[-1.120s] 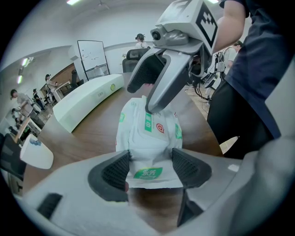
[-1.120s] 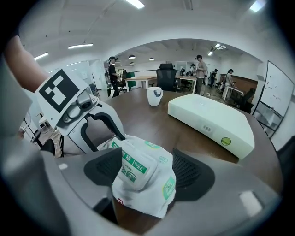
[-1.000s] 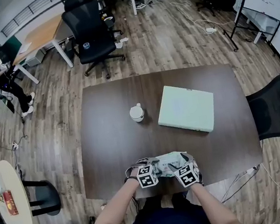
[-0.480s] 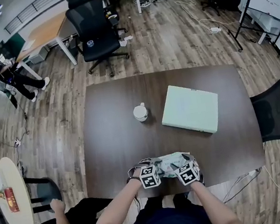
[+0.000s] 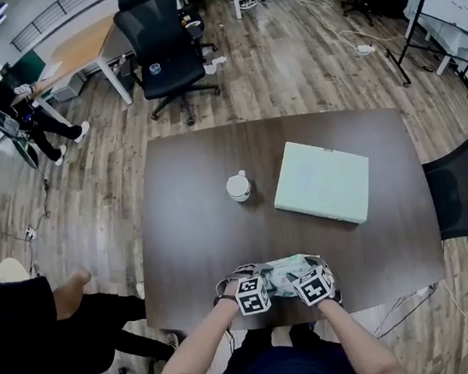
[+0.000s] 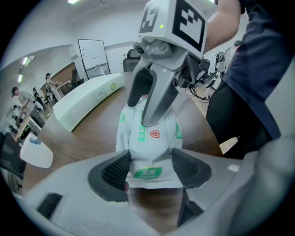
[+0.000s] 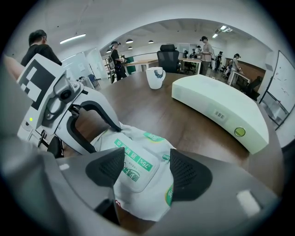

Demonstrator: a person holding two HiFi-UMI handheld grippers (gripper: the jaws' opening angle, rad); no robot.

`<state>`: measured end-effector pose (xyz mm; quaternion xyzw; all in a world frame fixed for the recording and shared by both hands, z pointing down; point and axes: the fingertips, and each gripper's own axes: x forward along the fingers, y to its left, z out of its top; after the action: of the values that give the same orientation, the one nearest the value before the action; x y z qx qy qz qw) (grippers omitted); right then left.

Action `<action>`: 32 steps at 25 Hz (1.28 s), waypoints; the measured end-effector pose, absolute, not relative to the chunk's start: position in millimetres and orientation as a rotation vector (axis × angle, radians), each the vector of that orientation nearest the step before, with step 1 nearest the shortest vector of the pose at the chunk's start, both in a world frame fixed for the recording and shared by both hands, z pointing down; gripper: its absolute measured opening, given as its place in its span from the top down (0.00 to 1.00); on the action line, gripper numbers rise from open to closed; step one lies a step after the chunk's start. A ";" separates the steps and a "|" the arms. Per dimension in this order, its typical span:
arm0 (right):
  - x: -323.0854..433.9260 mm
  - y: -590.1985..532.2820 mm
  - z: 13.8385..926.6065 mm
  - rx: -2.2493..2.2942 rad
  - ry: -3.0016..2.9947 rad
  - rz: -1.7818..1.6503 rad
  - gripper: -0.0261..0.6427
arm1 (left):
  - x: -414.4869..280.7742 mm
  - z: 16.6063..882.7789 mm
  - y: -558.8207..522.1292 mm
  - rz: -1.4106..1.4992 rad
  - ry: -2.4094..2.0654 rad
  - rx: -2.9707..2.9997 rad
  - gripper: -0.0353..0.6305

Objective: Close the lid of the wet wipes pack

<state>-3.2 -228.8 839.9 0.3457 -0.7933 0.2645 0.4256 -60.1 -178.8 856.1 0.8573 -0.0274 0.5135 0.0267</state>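
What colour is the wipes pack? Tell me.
The wipes pack is white with green print, clearest in the left gripper view.

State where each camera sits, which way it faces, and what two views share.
Head view: on the head, down at the table; forearms, left gripper, right gripper show.
Left gripper view: on that gripper, along its jaws at the wet wipes pack; torso at right.
Right gripper view: on that gripper, over the pack toward mug and green box; no body clear.
Shared: both gripper views show the pack and the opposite gripper.
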 end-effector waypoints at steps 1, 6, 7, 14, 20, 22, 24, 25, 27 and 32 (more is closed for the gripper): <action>-3.9 -229.1 839.2 0.863 -1.982 0.664 0.48 | -60.5 855.8 -179.2 1.587 -0.085 2.648 0.51; -2.5 -229.1 839.2 0.858 -1.984 0.663 0.48 | -58.9 856.9 -179.6 1.592 -0.090 2.646 0.51; -2.4 -228.6 841.4 0.861 -1.985 0.669 0.48 | -58.7 859.2 -180.0 1.593 -0.093 2.646 0.51; -3.1 -227.8 838.4 0.884 -1.990 0.681 0.49 | -61.3 859.2 -180.6 1.611 -0.115 2.634 0.51; -1.1 -226.0 834.2 0.887 -2.021 0.705 0.49 | -59.9 859.8 -179.8 1.631 -0.150 2.625 0.51; 0.3 -223.9 832.3 0.887 -2.059 0.702 0.49 | -60.2 861.6 -179.0 1.638 -0.169 2.622 0.51; 3.3 -220.0 827.4 0.888 -2.094 0.699 0.44 | -58.9 859.0 -178.1 1.626 -0.181 2.629 0.51; 4.9 -217.5 823.6 0.891 -2.109 0.702 0.44 | -58.7 857.5 -177.8 1.613 -0.188 2.635 0.51; 9.0 -212.0 815.8 0.898 -2.133 0.701 0.42 | -60.9 857.2 -178.2 1.580 -0.222 2.640 0.51; 24.0 -200.9 789.7 0.934 -2.176 0.669 0.42 | -65.6 850.2 -181.4 1.514 -0.393 2.635 0.47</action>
<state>24.0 -200.9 789.7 0.3577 -0.8336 0.2562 0.3339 -65.6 -181.4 850.2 0.8593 -0.1280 0.4937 0.0385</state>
